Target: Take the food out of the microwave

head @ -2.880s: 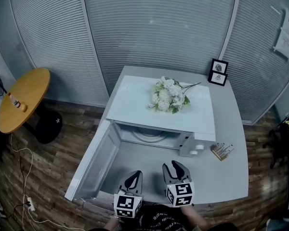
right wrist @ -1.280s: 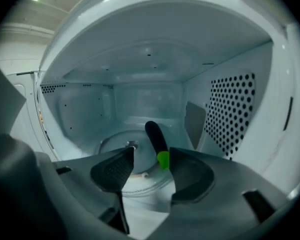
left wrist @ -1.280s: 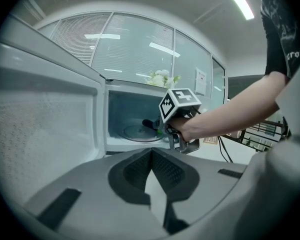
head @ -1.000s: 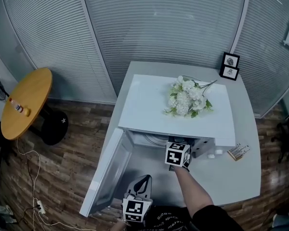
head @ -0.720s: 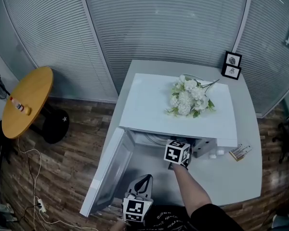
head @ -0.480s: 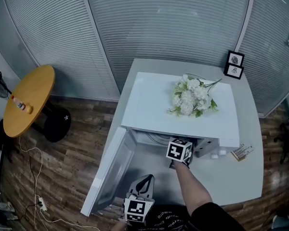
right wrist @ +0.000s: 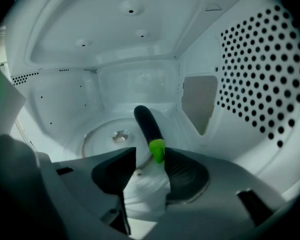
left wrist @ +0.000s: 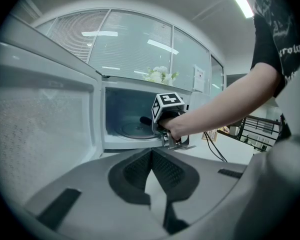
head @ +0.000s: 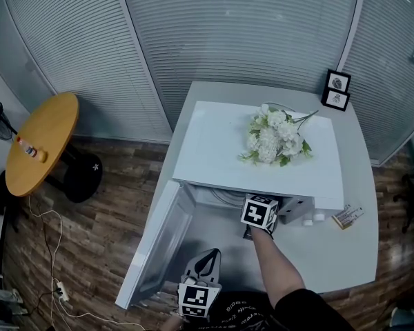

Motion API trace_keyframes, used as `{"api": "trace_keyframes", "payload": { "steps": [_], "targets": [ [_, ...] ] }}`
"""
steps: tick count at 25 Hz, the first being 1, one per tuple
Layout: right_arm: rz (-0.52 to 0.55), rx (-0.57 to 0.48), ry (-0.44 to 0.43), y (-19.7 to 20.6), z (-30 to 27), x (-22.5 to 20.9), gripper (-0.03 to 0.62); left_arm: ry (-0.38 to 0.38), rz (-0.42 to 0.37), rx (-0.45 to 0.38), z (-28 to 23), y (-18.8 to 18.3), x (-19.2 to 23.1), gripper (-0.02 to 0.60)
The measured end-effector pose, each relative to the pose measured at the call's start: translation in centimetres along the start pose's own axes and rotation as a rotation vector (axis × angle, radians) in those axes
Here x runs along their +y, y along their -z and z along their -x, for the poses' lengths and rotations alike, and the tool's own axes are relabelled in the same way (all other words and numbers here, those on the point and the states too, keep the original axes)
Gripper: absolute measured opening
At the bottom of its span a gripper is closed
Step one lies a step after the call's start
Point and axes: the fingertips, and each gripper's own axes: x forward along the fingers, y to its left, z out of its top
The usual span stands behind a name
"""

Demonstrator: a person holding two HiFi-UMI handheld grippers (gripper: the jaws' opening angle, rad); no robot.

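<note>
head view: the white microwave [head: 214, 150] stands on the grey tabletop [head: 331, 254] with its door [head: 159, 243] swung wide. the left gripper [head: 205, 257] hangs low beside the door.

left gripper view: its jaws meet at the tips, with nothing in them.

right gripper view: the right gripper [right wrist: 150, 160] is inside the cavity, its jaws apart and just now closing. the green stem end of the dark aubergine [right wrist: 146, 124] lies between them, on the glass turntable [right wrist: 105, 134], close against the right jaw. best to centre the stem first so both pads meet it, then squeeze and draw straight out.

White letters "row" on the person's black T-shirt [left wrist: 291, 50], rest cut off, paper notice [left wrist: 198, 76] on the glass wall unreadable
</note>
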Motion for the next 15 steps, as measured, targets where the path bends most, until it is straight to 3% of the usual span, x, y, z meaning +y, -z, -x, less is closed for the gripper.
{"api": "trace_keyframes", "payload": {
  "steps": [2,5,15],
  "targets": [
    [0.000,0.002,0.003,0.03,0.05,-0.19,0.165,-0.001,-0.001,0.001,0.04,0.07,0.00,0.008],
    [0.008,0.005,0.019,0.13,0.07,-0.59,0.060,-0.002,-0.002,0.001,0.06,0.12,0.03,0.008],
    [0.062,-0.024,-0.010,0.01,0.47,-0.11,0.054,-0.009,0.001,0.004,0.47,0.34,0.15,0.008]
  ]
}}
